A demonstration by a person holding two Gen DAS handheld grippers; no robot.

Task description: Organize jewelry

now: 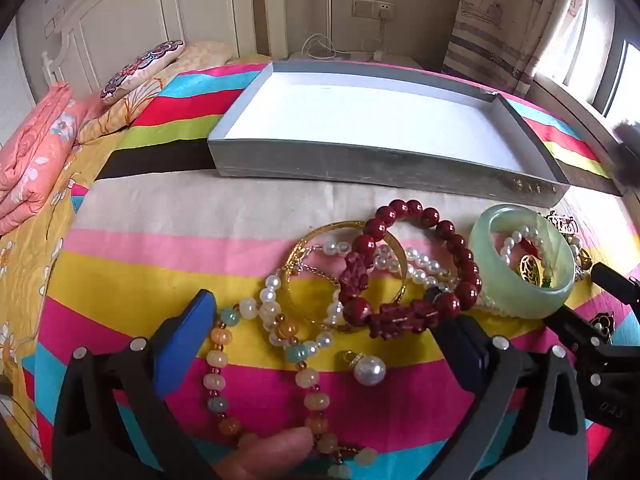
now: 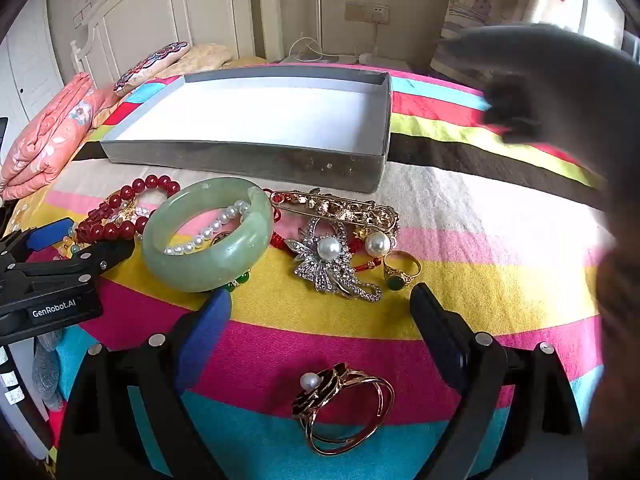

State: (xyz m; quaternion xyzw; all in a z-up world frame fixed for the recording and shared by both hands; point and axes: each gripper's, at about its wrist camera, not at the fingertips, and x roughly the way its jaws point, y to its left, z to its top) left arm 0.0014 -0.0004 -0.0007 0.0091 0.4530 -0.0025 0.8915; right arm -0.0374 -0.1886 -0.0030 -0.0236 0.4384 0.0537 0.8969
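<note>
A pile of jewelry lies on the striped bedspread before an empty grey box [image 1: 400, 168] [image 2: 240, 160]. My left gripper [image 1: 320, 312] is open over a red bead bracelet [image 1: 424, 264], a gold bangle [image 1: 352, 240], pearl strands and a pastel bead necklace [image 1: 224, 360]. A jade bangle [image 1: 520, 264] [image 2: 208, 236] lies to its right. My right gripper [image 2: 320, 304] is open and empty, just short of a rhinestone brooch [image 2: 332, 260], a gold pin [image 2: 340, 208] and a green-stone ring [image 2: 400, 272]. A gold bangle with a pearl [image 2: 344, 404] lies between its fingers. The left gripper shows at the left of the right wrist view [image 2: 68, 248].
Folded pink quilt [image 1: 32, 160] and pillows [image 1: 140, 68] lie at the far left by the headboard. A blurred dark hand shape [image 2: 560, 120] fills the right of the right wrist view. A fingertip [image 1: 272, 456] shows at the bottom of the left wrist view.
</note>
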